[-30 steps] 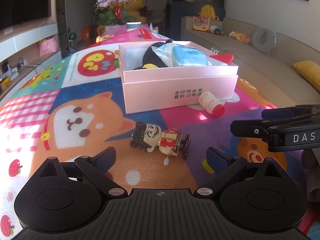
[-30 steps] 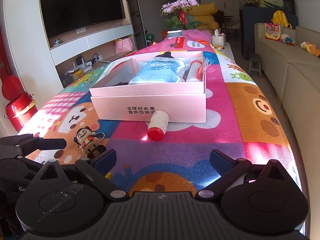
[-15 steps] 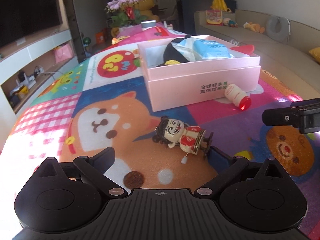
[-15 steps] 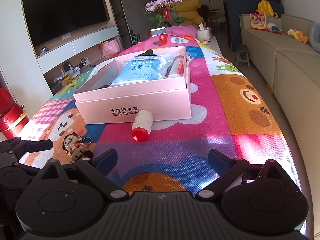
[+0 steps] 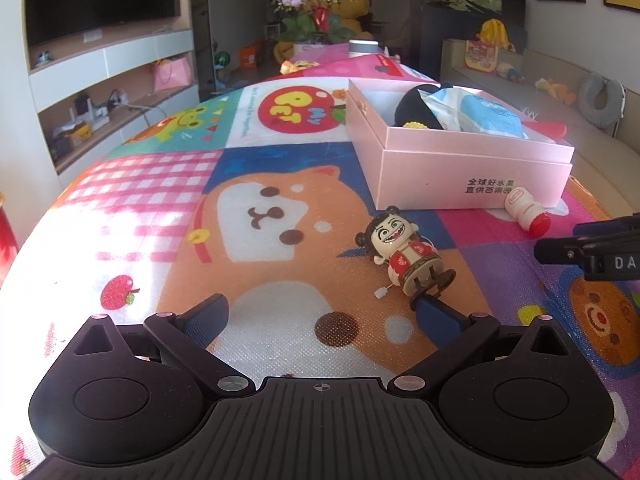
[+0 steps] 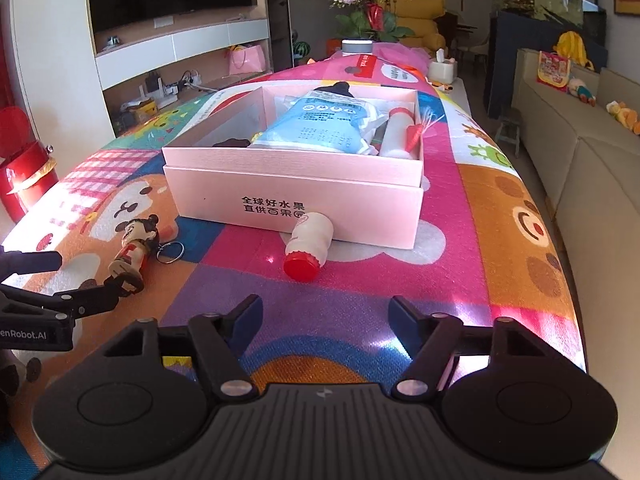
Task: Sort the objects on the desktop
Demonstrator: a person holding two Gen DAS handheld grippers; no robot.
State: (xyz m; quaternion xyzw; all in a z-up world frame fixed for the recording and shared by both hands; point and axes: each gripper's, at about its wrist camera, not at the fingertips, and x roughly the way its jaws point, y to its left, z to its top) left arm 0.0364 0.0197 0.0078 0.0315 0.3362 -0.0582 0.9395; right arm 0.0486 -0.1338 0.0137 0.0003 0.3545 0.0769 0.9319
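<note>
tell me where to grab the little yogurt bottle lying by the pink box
Grip the yogurt bottle across its white waist, just behind the red cap, coming from above with the right tongs. It lies on its side, its base against the pink box.

Pink rectangular cardboard box: front wall printed in dark characters, two lines, "全球好水果" over "直供百果园"; the same print shows on it in the left wrist view.

Colourful cartoon-patterned table mat: a red apple panel carries large yellow letters "PET".

Black right gripper, seen at the edge of the left wrist view: white letters "DA", cut off by the frame.

Black left gripper, seen in the right wrist view: white lettering "enRobot.AI", its start cut off.

Blue-and-white soft pouch inside the box: printed lines too small to read.

Small white bottle with red cap: red label, illegible.
</note>
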